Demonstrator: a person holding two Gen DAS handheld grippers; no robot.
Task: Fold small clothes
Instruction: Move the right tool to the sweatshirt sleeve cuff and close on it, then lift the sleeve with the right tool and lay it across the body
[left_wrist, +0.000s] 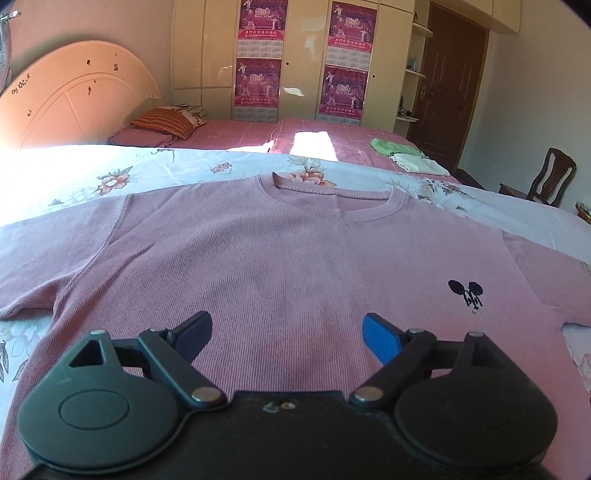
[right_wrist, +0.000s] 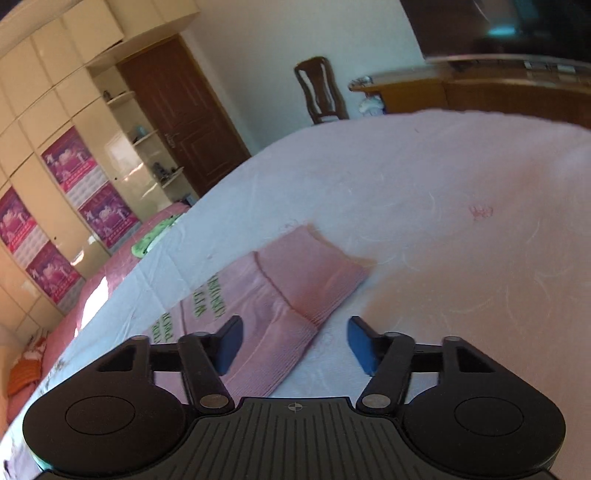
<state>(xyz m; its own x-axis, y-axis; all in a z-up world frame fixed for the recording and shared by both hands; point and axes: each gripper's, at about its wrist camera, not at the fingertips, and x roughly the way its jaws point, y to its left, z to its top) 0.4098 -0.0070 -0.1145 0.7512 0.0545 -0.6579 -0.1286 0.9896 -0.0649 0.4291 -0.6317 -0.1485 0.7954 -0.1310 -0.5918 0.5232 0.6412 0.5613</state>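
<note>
Left wrist view close above the bed (left_wrist: 92, 177), angled down past its claw (left_wrist: 286, 338), right wrist view tilted, both facing the wardrobe (right_wrist: 55, 122) and door (right_wrist: 184, 122)

i'm in a home bedroom. a bed (left_wrist: 92, 177) with a floral sheet lies under my view, and at ten o'clock stands its curved cream headboard (left_wrist: 74, 99). a second bed (left_wrist: 314, 136) with a pink checked cover and a striped pillow (left_wrist: 166, 123) sits at twelve. behind it is a cream wardrobe (left_wrist: 303, 55) hung with calendar posters, then a brown door (left_wrist: 450, 85) and a wooden chair (left_wrist: 550, 177) at two o'clock.
</note>
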